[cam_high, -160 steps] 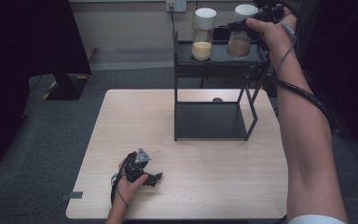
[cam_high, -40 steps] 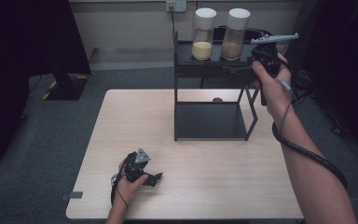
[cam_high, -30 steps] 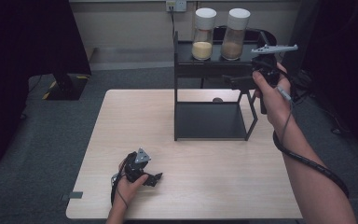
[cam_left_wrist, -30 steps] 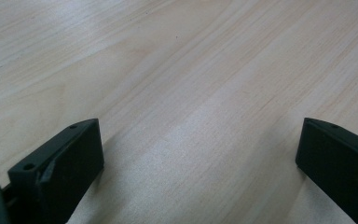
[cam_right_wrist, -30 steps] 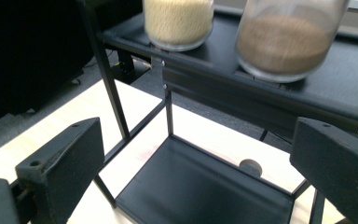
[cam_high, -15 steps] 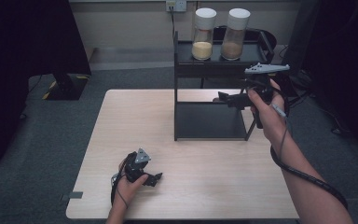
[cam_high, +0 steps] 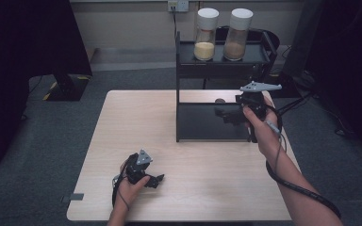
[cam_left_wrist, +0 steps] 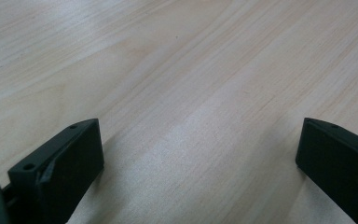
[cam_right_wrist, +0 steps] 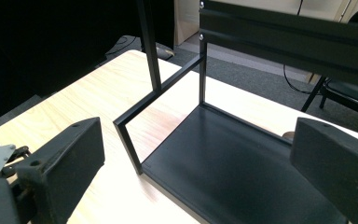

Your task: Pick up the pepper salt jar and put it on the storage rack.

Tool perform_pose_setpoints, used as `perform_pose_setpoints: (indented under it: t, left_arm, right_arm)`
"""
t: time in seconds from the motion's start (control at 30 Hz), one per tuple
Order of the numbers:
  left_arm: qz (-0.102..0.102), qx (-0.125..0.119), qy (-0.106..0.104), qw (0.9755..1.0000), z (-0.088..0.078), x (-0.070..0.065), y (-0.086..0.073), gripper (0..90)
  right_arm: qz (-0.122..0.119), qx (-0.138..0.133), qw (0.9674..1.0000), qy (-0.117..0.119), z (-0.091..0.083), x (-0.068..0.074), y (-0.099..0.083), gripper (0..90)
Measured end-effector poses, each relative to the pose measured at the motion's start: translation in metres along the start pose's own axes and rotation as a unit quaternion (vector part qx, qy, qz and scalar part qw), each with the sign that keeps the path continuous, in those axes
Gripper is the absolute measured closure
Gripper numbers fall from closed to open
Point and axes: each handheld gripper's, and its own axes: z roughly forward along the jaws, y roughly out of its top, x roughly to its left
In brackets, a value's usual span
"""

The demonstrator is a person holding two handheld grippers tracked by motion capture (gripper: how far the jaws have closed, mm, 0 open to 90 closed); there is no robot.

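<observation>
Both jars, the yellow jar (cam_high: pixel 206 34) and the brown jar (cam_high: pixel 239 34), stand upright side by side on the rack's (cam_high: pixel 184 77) top shelf, near each other but apart, so I judge the shelving part done for these two; the lower shelf (cam_right_wrist: pixel 242 182) is bare, and I see nothing else loose on the worktop (cam_high: pixel 136 117) waiting to be moved, apart from a small dark spot behind the rack that I can't make out. What is left, as I read it, is to bring my right claw (cam_high: pixel 226 114) away from the rack and park it. That claw hangs in front of the rack at lower-shelf height, well below the jars, released, its jaws spread wide with nothing between them; the right gripper view looks between them across the lower shelf and the rack's thin front frame. My right hand (cam_high: pixel 259 125) grips it with the forearm reaching in from the bottom right, cable trailing along the arm. My left claw (cam_high: pixel 158 180) rests low on the worktop near the front edge, away from the rack, also released: the left gripper view shows its jaws apart over bare wood grain.
</observation>
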Motion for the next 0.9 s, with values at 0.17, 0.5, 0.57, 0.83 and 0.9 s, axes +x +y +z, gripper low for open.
perform_pose_setpoints:
  t: [0.17,0.5,0.57,0.83,0.9]
  left_arm:
    - [0.0,0.001,0.0,1.0,0.0,0.0,0.0,0.0]
    - [0.0,0.001,0.0,1.0,0.0,0.0,0.0,0.0]
    - [0.0,0.001,0.0,1.0,0.0,0.0,0.0,0.0]
    - [0.0,0.001,0.0,1.0,0.0,0.0,0.0,0.0]
    - [0.0,0.001,0.0,1.0,0.0,0.0,0.0,0.0]
  right_arm:
    - [0.001,0.0,1.0,0.002,0.005,-0.002,-0.015,2.1]
    - [0.013,0.01,0.9999,0.001,0.012,-0.005,-0.042,2.0]
    - [0.016,0.011,0.9998,0.003,0.014,-0.006,-0.048,2.0]
    - [0.016,0.024,0.9996,0.005,0.018,-0.005,-0.068,2.1]
    - [0.016,0.027,0.9995,0.006,0.019,-0.004,-0.073,2.0]
